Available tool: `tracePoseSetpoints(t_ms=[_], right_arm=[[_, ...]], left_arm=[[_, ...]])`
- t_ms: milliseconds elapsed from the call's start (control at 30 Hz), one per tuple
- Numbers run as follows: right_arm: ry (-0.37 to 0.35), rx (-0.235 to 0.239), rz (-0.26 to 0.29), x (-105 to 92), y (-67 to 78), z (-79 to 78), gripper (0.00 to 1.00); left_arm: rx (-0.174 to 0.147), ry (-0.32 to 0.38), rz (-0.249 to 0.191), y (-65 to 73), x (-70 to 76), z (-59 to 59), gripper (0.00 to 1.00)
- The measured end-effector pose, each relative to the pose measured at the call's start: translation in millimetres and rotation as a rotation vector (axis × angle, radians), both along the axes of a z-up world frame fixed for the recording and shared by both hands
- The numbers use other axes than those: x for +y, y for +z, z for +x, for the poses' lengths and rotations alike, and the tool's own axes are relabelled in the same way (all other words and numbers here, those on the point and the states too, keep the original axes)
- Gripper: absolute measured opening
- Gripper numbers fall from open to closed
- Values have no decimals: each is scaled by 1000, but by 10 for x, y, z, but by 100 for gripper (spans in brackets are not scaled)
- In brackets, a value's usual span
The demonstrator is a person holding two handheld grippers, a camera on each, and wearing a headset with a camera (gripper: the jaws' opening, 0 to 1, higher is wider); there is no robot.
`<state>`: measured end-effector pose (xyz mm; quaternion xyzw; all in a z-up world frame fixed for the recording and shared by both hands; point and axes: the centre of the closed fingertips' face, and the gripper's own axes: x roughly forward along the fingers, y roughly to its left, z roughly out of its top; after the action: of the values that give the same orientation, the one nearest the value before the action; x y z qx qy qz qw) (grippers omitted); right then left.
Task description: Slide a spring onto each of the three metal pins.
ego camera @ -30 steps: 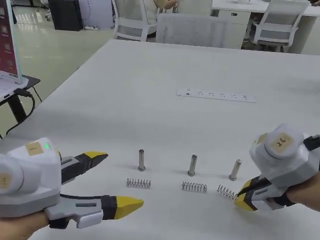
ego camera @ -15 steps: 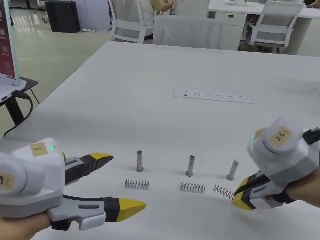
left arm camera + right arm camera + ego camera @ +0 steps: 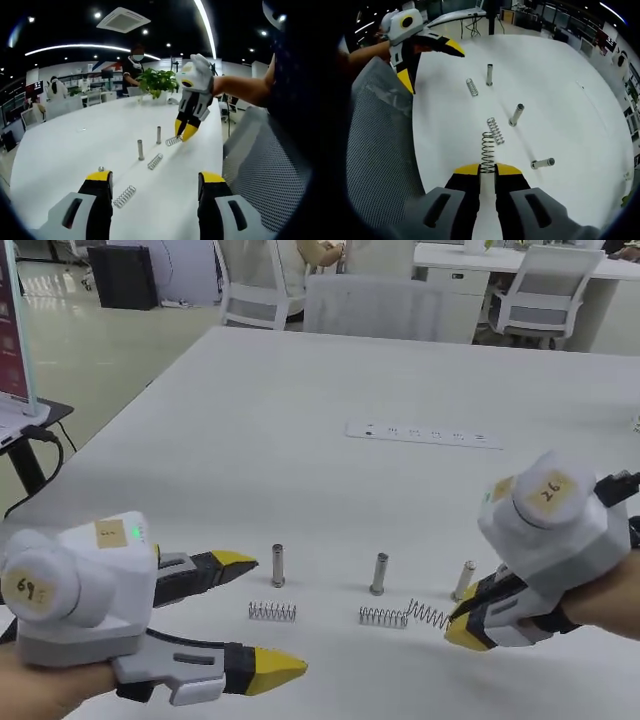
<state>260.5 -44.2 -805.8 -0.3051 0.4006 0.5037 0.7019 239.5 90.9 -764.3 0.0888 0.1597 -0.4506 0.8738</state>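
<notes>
R gripper [image 3: 487, 169] is pinched shut on the near end of one spring [image 3: 488, 142]. The coil sticks straight out ahead of the jaws, w/ its long axis along them. Its free end reaches nearly to the mid spring [image 3: 495, 130], which lies flat on the table [image 3: 300, 420].

The near pin [image 3: 465, 580] stands upright just beside the R gripper, off to the jaws' right in the right gripper view, not ahead of them. So spring axis and pin axis are crossed. My read: I need to tip the coil upright and bring its free end over that pin's top.

L gripper [image 3: 156, 176] is spread wide and empty, by the left spring [image 3: 124, 196], well apart from that pin. R is clearly the nearer.
</notes>
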Motion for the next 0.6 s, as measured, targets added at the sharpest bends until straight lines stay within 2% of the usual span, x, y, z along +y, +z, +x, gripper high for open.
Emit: tracePoseSetpoints(t_ms=[100,267,600], right_arm=[[17,4,8,46,63,-37,8],[40,4,12,110,133,-66,8],[107,8,0,283,210,-164,8]], left_arm=[[-9,-31,11,36,-57,15,64],[-16,-65,2,103,-144,36,61],[-2,-169,46,64,-365,-4,53]])
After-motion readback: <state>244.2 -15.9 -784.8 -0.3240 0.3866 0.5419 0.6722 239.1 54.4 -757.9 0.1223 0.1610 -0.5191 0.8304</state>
